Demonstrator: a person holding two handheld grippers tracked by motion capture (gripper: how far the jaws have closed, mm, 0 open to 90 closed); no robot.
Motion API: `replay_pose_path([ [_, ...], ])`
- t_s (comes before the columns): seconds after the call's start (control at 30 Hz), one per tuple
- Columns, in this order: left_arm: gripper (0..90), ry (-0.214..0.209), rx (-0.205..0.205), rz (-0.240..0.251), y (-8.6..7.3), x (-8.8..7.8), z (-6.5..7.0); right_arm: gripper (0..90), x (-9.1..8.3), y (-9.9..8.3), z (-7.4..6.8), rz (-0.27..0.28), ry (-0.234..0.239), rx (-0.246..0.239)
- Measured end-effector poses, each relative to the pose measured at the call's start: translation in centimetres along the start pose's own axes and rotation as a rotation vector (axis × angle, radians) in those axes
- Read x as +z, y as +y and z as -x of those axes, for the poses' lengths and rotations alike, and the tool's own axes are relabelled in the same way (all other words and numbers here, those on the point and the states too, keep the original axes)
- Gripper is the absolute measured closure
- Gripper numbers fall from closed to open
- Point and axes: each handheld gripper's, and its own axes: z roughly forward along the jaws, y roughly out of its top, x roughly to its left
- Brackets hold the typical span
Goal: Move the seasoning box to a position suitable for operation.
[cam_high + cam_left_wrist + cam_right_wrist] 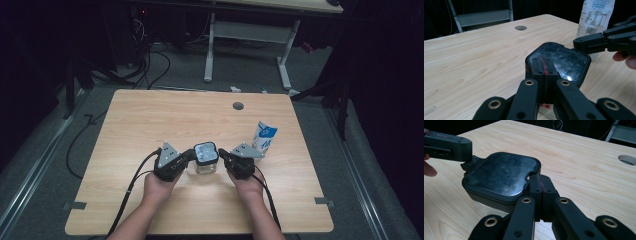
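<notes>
**Lidded container, two-claw hold: handling notes and count**

Landmark for all places: the lidded container [205,157], standing on the desk [150,125] a little toward my side of its middle.

**Left of the container.** My left claw [190,156], one. Its jaws are pressed together, nothing between them, and the tips lie on the left edge of the lid [560,60]. It pinches nothing.

**The container itself.** One. A clear body under a dark, rounded-square lid with a glossy, scuffed top. I judge it rigid hard plastic and light; something red sits low inside, too hidden to name. The top is slick and gives no purchase, so I would not press down and drag there. The better hold, as I judge it, is the raised rim of the lid or the small tab [470,165] that sticks out at one edge; the clear wall below should also bear a squeeze from both sides. The lid may pop off abruptly, so the body wants steadying.

**Right of the container.** My right claw [223,156], one. Jaws likewise pressed together, empty, the tips against the lid's right edge at a notch in the rim.

**Farther right and a little beyond the container.** One blue-and-white printed carton [264,137], upright, apart from the container.

**Well beyond the container.** One round hole [238,106] in the desk.
</notes>
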Motion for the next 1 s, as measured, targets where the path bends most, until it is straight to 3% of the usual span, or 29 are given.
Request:
replay_pose_path([
  [0.2, 90.0, -0.004, 0.003, -0.013, -0.09, 0.21, 0.09, 89.7, 0.02, -0.04, 0.01, -0.003, -0.001, 0.001],
  [0.27, 90.0, 0.016, 0.008, -0.019, -0.1, 0.17, 0.04, 89.7, 0.05, -0.07, 0.07, -0.002, -0.002, 0.0],
  [0.33, 90.0, 0.007, -0.008, -0.006, -0.26, 0.12, -0.17, 89.7, 0.02, -0.07, 0.11, -0.001, -0.003, 0.0],
  [0.47, 90.0, -0.002, 0.012, -0.001, -0.13, 0.34, 0.09, 89.7, 0.02, -0.06, 0.17, -0.003, -0.003, 0.002],
  [0.67, 90.0, -0.006, -0.013, 0.02, 0.35, -0.23, 0.05, 89.6, -0.08, -0.02, 0.17, 0.001, -0.007, 0.0],
  [0.83, 90.0, -0.003, 0.0, -0.012, 0.15, -0.23, -0.09, 89.7, -0.07, -0.03, 0.14, 0.0, -0.004, 0.002],
  [1.0, 90.0, -0.007, 0.001, -0.004, 0.05, -0.17, -0.1, 89.7, -0.11, -0.01, 0.15, 0.005, -0.004, -0.003],
])
